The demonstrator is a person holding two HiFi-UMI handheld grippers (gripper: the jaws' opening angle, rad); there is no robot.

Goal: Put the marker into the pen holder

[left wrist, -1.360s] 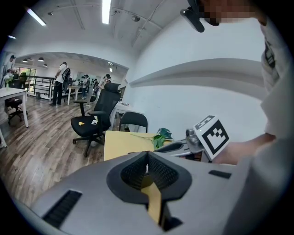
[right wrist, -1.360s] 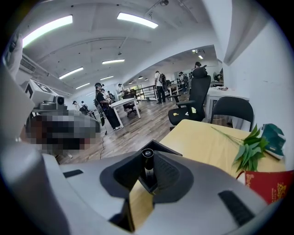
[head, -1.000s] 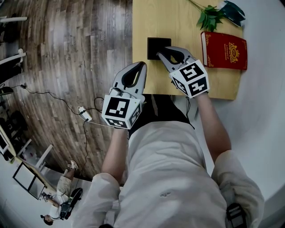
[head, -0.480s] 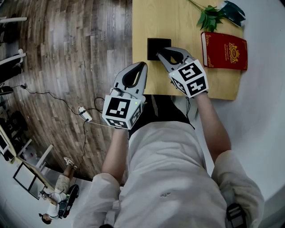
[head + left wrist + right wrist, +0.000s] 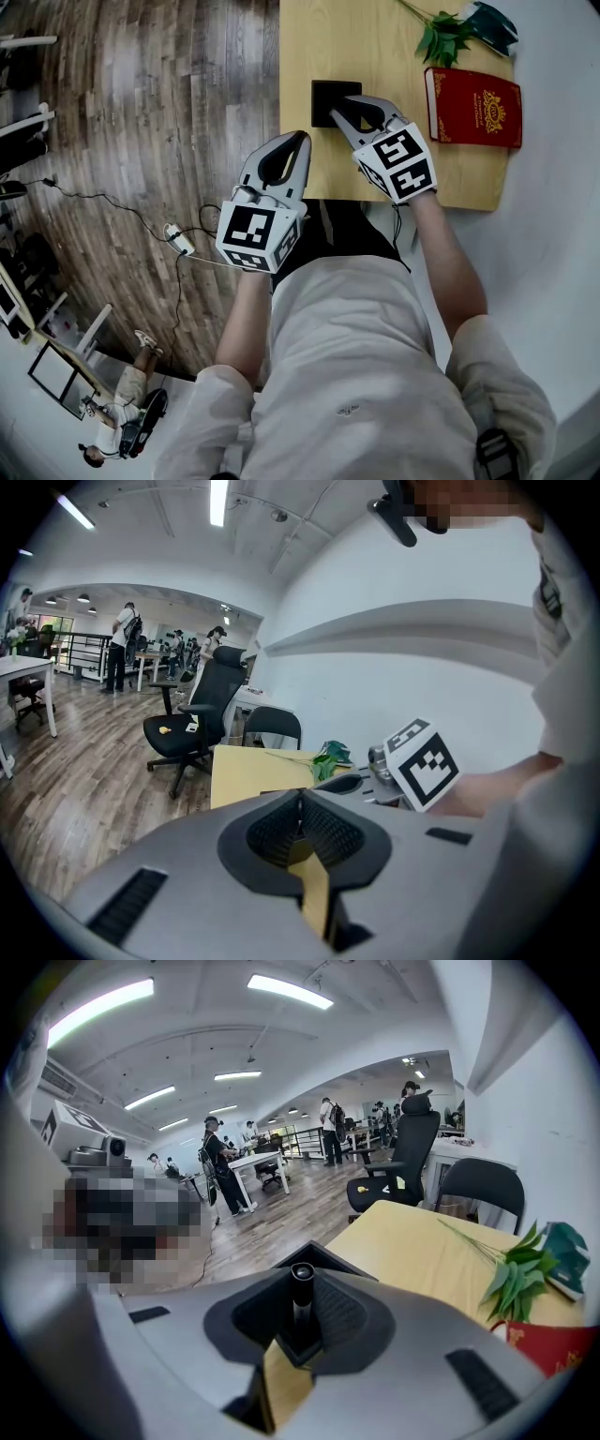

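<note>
— Where's the marker (image 5: 301, 1309)?

— In the right claw (image 5: 302, 1281). Its jaws are partly closed and pinch the dark barrel between their ribbed pads. The marker runs along the jaws, and its round end shows at their tips.

— And the pen holder (image 5: 325, 99)?

— It is a black square box on the near left part of the desk (image 5: 375, 52). From the head view the right claw (image 5: 350, 102) has its tips over the holder's right side. In the right gripper view a black corner of the holder (image 5: 317, 1253) shows just beyond the marker's end. I cannot tell whether they touch.

— The other hand?

— The left claw (image 5: 299, 139) has its tips together with nothing between them. It sits to the left of the right one, at the desk's near left corner.
</note>
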